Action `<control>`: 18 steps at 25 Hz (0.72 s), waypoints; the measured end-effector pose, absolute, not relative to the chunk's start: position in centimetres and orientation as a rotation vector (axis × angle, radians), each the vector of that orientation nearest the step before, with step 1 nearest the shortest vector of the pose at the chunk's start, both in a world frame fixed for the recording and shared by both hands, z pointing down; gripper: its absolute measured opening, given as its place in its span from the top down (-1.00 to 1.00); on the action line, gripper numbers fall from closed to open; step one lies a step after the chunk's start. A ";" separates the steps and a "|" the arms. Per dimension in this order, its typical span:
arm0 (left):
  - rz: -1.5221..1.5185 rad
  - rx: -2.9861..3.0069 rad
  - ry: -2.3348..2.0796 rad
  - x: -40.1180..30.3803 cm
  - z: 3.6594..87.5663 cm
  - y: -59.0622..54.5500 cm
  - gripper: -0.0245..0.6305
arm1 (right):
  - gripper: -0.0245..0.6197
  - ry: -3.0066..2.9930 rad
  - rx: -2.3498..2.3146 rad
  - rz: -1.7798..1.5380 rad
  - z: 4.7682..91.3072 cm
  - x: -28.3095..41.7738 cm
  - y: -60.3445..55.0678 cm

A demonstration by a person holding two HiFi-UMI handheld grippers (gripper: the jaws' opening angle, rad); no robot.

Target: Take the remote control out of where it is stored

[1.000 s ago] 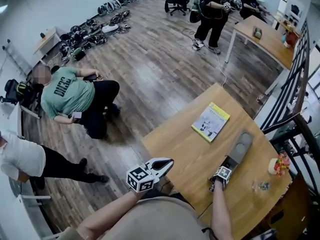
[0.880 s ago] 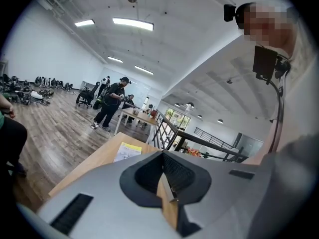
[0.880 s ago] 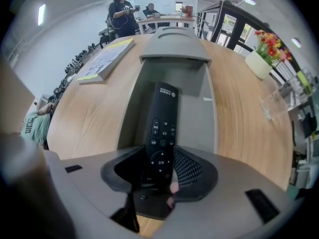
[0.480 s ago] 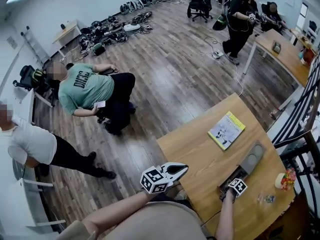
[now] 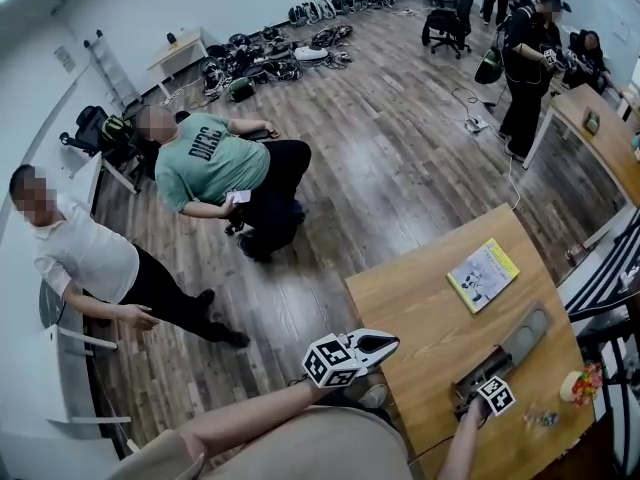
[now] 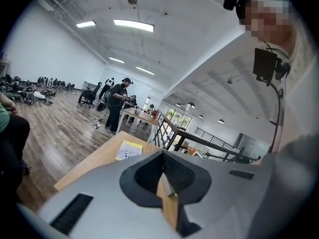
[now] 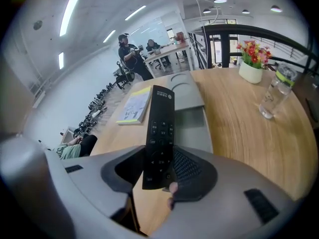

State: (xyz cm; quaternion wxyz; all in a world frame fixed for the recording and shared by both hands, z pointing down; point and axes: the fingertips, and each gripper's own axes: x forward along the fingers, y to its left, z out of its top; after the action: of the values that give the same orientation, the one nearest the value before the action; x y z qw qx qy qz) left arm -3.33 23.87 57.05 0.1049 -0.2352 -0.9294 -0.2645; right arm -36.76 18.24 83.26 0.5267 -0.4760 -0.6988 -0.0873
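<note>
A long black remote control (image 7: pixel 159 133) sticks out forward from my right gripper (image 7: pixel 157 172), whose jaws have just been closing and are shut on its near end. It hangs above a long grey storage case (image 7: pixel 188 99) that lies on the wooden table (image 5: pixel 420 313). In the head view the right gripper's marker cube (image 5: pixel 496 395) sits at the near end of that case (image 5: pixel 527 329). My left gripper (image 5: pixel 385 342) hovers off the table's left edge, shut and holding nothing.
A yellow-edged booklet (image 5: pixel 483 274) lies beyond the case. A pot of flowers (image 7: pixel 251 63) and a clear bottle (image 7: pixel 273 96) stand at the table's right. A black railing (image 5: pixel 610 278) runs behind. A crouching person (image 5: pixel 205 168) and a standing one (image 5: pixel 85 258) are on the wooden floor to the left.
The head view has swung to the left, bringing the people more into view. My right gripper has come up off the near end of the case. The left gripper has shifted a little.
</note>
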 end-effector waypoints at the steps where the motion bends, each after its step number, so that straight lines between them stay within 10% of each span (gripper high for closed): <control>1: -0.780 -0.701 -2.739 -3.1 57.0 23.7 0.91 | 0.38 -1.669 -1.159 -0.198 82.5 -36.4 18.5; 18: -0.763 -0.740 -2.761 -3.5 56.9 22.9 0.91 | 0.38 -1.570 -1.635 -0.282 69.1 -27.7 22.5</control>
State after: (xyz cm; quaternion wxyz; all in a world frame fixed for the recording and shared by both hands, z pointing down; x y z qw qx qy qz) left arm -3.54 22.88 56.91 0.0912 -0.2492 -0.9293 -0.2568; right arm -27.68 22.53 69.06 0.4158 -0.6510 -0.6250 -0.1124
